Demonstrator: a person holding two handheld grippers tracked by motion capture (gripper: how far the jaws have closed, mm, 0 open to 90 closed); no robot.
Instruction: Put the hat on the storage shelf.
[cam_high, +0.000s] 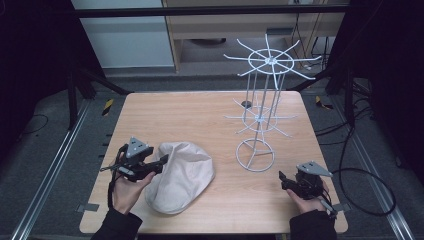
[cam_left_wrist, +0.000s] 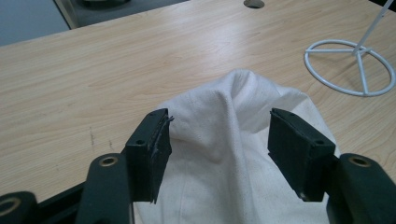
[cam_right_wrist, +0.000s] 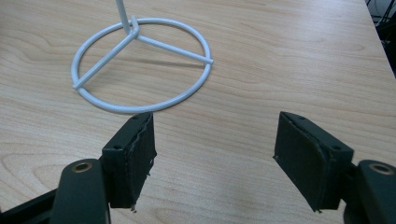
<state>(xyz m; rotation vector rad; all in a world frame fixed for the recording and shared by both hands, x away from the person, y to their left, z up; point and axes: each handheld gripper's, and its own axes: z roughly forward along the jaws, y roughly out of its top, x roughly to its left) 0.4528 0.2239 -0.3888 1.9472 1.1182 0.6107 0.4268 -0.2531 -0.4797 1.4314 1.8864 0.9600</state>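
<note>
High view: left gripper (cam_high: 162, 161) sits at the cap's (cam_high: 182, 176) near-left side by the table's (cam_high: 200, 107) front edge; right gripper (cam_high: 284, 179) waits by the front-right corner, beside the rack (cam_high: 256, 155).

Left gripper view: jaws parted around a raised fold, not yet pinching; closing shallow could slip off the cloth.

Right gripper view: jaws wide, nothing held.

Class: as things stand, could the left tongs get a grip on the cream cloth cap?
Probably yes. The left tongs are open astride a raised fold of the cream cloth cap, with nothing between pads and cloth.
</note>
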